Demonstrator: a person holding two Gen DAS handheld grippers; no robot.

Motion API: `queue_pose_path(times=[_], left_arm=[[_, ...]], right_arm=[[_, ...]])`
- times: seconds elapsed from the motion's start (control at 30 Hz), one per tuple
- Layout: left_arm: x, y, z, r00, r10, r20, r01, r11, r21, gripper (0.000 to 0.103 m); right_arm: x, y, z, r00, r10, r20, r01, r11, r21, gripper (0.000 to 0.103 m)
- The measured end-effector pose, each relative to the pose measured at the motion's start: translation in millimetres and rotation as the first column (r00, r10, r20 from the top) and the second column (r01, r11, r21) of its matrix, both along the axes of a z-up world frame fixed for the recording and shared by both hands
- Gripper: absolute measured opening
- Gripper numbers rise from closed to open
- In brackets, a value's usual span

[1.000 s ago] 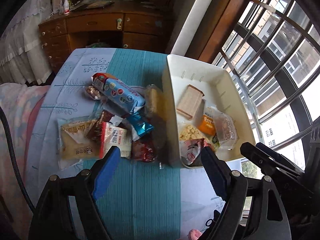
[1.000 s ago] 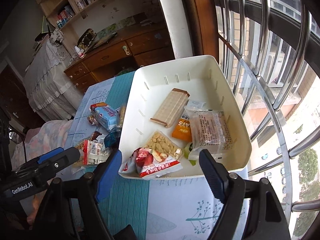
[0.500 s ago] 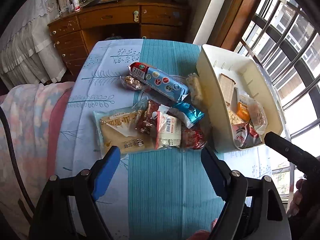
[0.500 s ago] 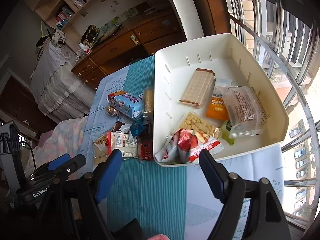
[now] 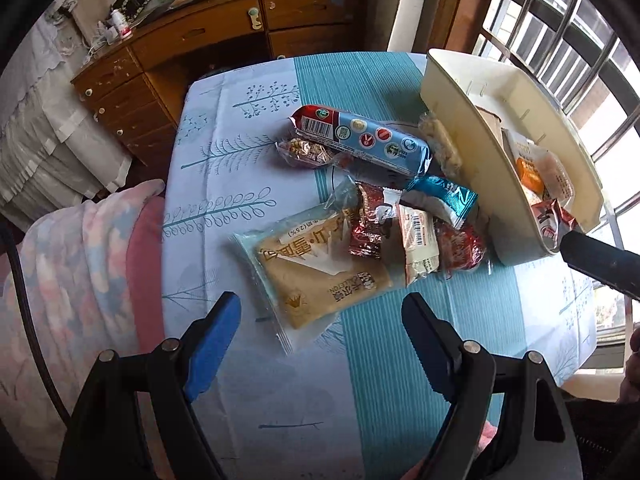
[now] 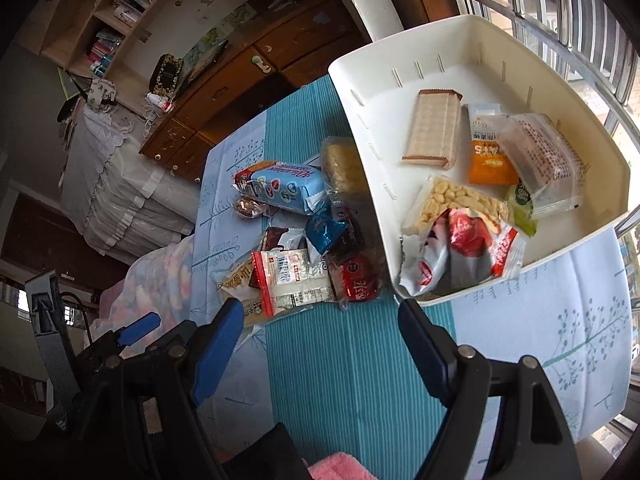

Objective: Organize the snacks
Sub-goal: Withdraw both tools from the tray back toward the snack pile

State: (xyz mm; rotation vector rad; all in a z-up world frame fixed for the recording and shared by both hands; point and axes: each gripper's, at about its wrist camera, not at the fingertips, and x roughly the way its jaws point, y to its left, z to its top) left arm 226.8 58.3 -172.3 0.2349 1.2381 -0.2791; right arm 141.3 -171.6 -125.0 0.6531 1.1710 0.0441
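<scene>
A pile of snack packets lies on the table: a large tan bread packet point(image 5: 320, 264), a blue biscuit roll point(image 5: 368, 140), a teal packet point(image 5: 444, 196), a white barcode packet point(image 5: 418, 240) and a red packet point(image 5: 460, 248). A white bin point(image 6: 360, 80) beside the pile holds a wafer pack point(image 6: 432, 128), an orange packet point(image 6: 488, 152), peanuts point(image 6: 452, 200) and a red-and-white bag point(image 6: 464, 256). My left gripper point(image 5: 320, 328) is open and empty just in front of the bread packet. My right gripper point(image 6: 320, 332) is open and empty in front of the pile and the bin's near corner.
The table has a light blue and teal cloth point(image 5: 360, 380). A wooden dresser point(image 5: 224, 40) stands behind it, a bed with a pastel blanket point(image 5: 72, 280) on the left, and a barred window point(image 5: 568, 40) on the right behind the bin.
Both grippers have swung left, away from the bin and toward the snack pile. The left gripper now faces the bread packet. Both stay open.
</scene>
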Motion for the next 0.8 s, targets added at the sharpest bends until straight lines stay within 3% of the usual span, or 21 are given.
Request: queue_pose_path(times=[0.33, 0.6, 0.8], left_arm=[[16.6, -4.2, -47.8, 0.972, -0.214, -0.097, 0.223, 0.970, 0.100, 0.082], [19.4, -13.2, -78.1, 0.905, -0.402, -0.137, 0.420, 0.896, 0.148, 0.084], [23.9, -15.5, -97.6, 0.868, -0.468, -0.167, 0.492, 0.857, 0.154, 0.086]], right_arm=[[1.6, 25.4, -27.1, 0.993, -0.092, -0.076, 0.098, 0.992, 0.076, 0.080], [1.1, 40.0, -51.7, 0.974, -0.175, -0.145, 0.198, 0.966, 0.164, 0.080], [2.4, 47.0, -71.6, 0.945, -0.244, -0.219, 0.298, 0.919, 0.258, 0.083]])
